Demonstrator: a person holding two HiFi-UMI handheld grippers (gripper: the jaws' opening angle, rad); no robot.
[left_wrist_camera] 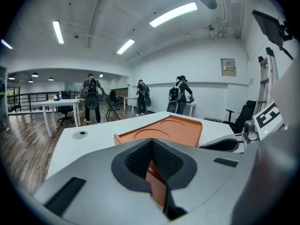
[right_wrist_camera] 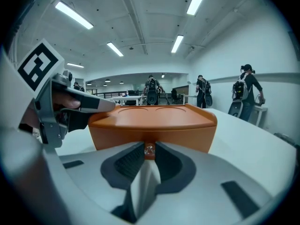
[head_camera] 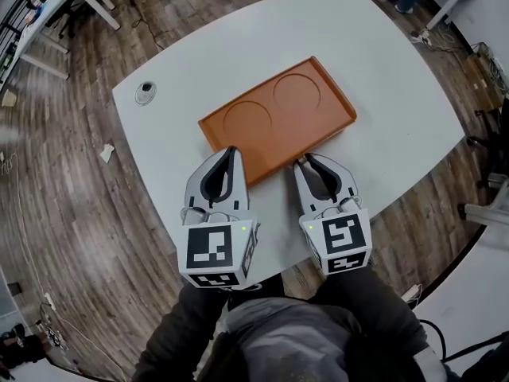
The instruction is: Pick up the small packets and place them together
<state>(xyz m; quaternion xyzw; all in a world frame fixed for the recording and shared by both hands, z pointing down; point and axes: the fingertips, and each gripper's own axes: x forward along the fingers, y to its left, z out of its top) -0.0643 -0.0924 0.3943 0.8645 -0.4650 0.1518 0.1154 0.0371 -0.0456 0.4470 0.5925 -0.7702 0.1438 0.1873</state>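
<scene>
No small packets show in any view. An orange tray [head_camera: 278, 114] with two round recesses lies on the white table [head_camera: 390, 78]. My left gripper [head_camera: 231, 151] sits at the tray's near left edge. In the left gripper view the tray's [left_wrist_camera: 173, 128] rim fills the narrow gap between the jaws of the left gripper [left_wrist_camera: 151, 146]. My right gripper [head_camera: 302, 163] is at the tray's near right edge. In the right gripper view the right gripper [right_wrist_camera: 149, 150] is shut on the wall of the tray [right_wrist_camera: 150, 118]. A small shiny speck shows at the pinch point.
A small round grey disc [head_camera: 144, 93] sits on the table's far left corner. Wooden floor surrounds the table, with cables and desk legs. Several people with backpacks, desks and chairs stand far off in the gripper views.
</scene>
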